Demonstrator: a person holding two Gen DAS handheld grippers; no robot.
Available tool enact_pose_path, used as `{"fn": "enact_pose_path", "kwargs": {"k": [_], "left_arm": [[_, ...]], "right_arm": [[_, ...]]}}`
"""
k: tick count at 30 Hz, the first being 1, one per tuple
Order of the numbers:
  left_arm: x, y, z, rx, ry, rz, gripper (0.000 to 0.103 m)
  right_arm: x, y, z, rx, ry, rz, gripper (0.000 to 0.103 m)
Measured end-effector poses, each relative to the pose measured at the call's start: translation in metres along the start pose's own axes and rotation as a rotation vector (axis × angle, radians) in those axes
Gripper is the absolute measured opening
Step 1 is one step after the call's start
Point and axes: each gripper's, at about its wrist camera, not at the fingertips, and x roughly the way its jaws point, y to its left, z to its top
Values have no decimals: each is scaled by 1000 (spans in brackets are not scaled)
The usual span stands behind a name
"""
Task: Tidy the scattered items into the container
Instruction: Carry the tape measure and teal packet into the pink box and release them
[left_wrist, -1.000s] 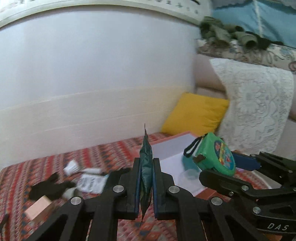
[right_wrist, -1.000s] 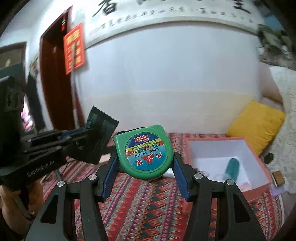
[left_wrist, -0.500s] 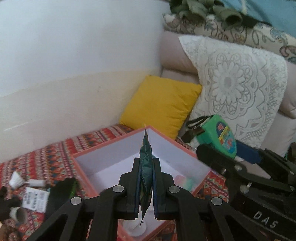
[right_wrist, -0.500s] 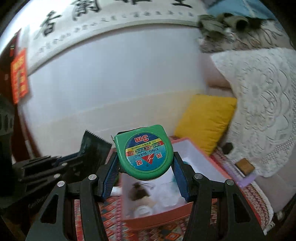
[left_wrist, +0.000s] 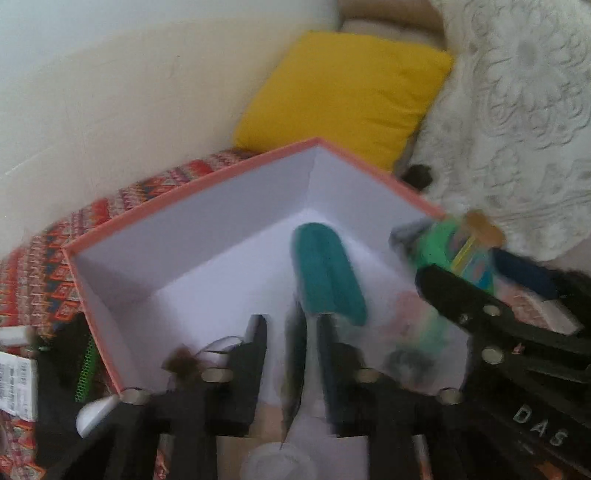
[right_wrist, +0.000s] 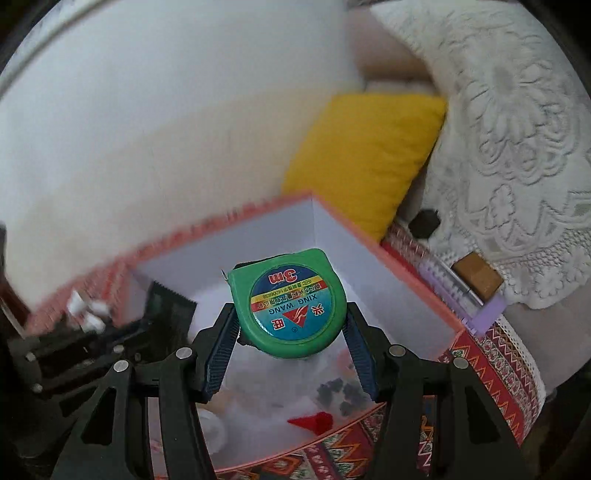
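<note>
Over the salmon-rimmed white cardboard box (right_wrist: 406, 280), the left gripper (left_wrist: 291, 343) jaws have just been opening, dark foil sachet (left_wrist: 295, 354) loose between them. The right gripper (right_wrist: 291, 343) jaws, just widening, flank the round green plastic tape measure (right_wrist: 290, 304).

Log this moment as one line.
left gripper: jaws just opening, dark sachet between | right gripper: jaws just opening, tape measure between | both over box

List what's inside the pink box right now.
In the pink box: a teal case, a red cone, small dark bits and a white round piece. The tape measure and both grippers cover much of the floor.
</note>
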Motion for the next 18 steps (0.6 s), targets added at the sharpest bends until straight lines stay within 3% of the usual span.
{"fn": "enact_pose_path", "kwargs": {"k": [3, 5, 7, 12, 18], "left_arm": [[-27, 12, 2, -36, -103, 49, 79], [-54, 30, 3, -97, -152, 3, 85], [-82, 49, 2, -150, -183, -26, 88], [-145, 94, -25, -191, -235, 41, 92], [-204, 172, -112, -260, -216, 188, 96]], "right_arm": [[-8, 0, 1, -10, -77, -65, 84], [-31, -2, 4, 22, -157, -45, 95], [-56, -2, 7, 45, -234, -30, 99], [-109, 33, 6, 1, -361, 38, 103], [-138, 119, -15, -146, -379, 181, 103]]}}
